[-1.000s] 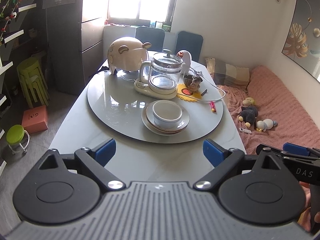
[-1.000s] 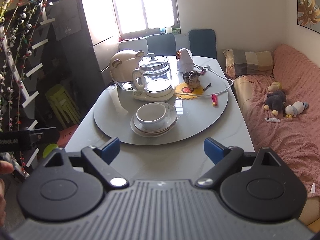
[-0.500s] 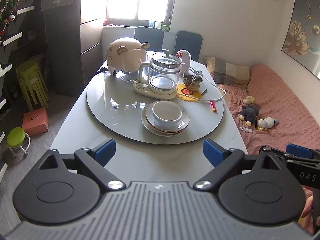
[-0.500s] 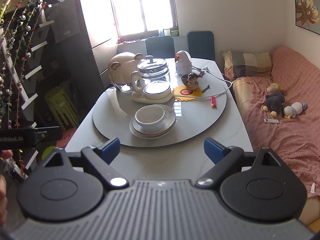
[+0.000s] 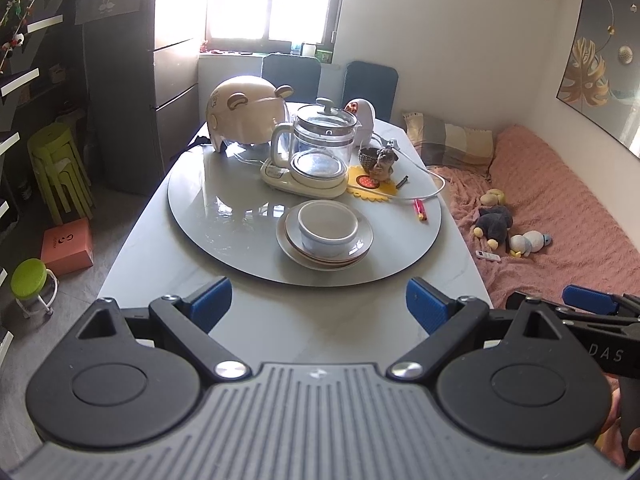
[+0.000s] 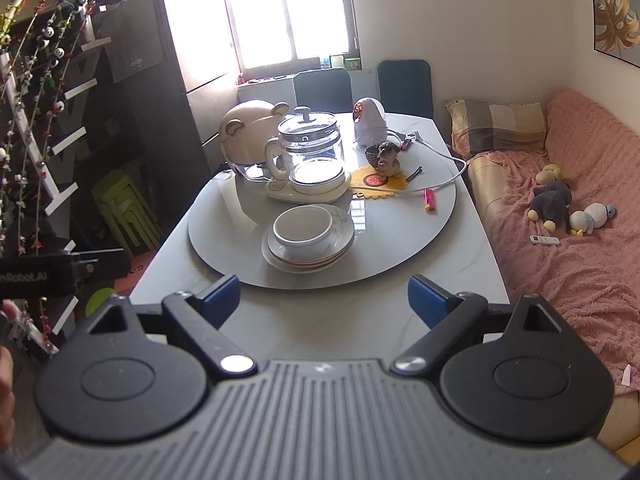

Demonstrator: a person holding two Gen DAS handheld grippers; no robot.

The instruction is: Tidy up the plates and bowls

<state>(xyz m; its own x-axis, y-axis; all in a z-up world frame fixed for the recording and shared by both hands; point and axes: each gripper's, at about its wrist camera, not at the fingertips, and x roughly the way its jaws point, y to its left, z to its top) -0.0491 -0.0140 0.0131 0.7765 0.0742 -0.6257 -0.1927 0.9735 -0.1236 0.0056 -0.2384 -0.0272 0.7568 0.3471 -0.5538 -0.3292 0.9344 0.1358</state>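
Observation:
A white bowl (image 5: 329, 226) sits in a stack of plates (image 5: 360, 249) on the near part of the grey turntable (image 5: 216, 216). The bowl (image 6: 304, 230) and plates (image 6: 340, 246) also show in the right wrist view. My left gripper (image 5: 318, 308) is open and empty, held back over the table's near edge, well short of the stack. My right gripper (image 6: 324, 300) is open and empty too, at about the same distance. Its side shows at the right of the left wrist view (image 5: 592, 304).
A glass kettle on its base (image 5: 320, 152), a bear-shaped appliance (image 5: 244, 120), a figurine on a yellow mat (image 5: 380, 168), a cable and a red lighter (image 5: 420, 210) crowd the turntable's far half. Chairs stand behind; a pink sofa (image 5: 560, 208) lies right, stools (image 5: 56, 168) left.
Both grippers have drawn back and risen slightly, so the table looks a little farther away. Nothing on the table has moved.

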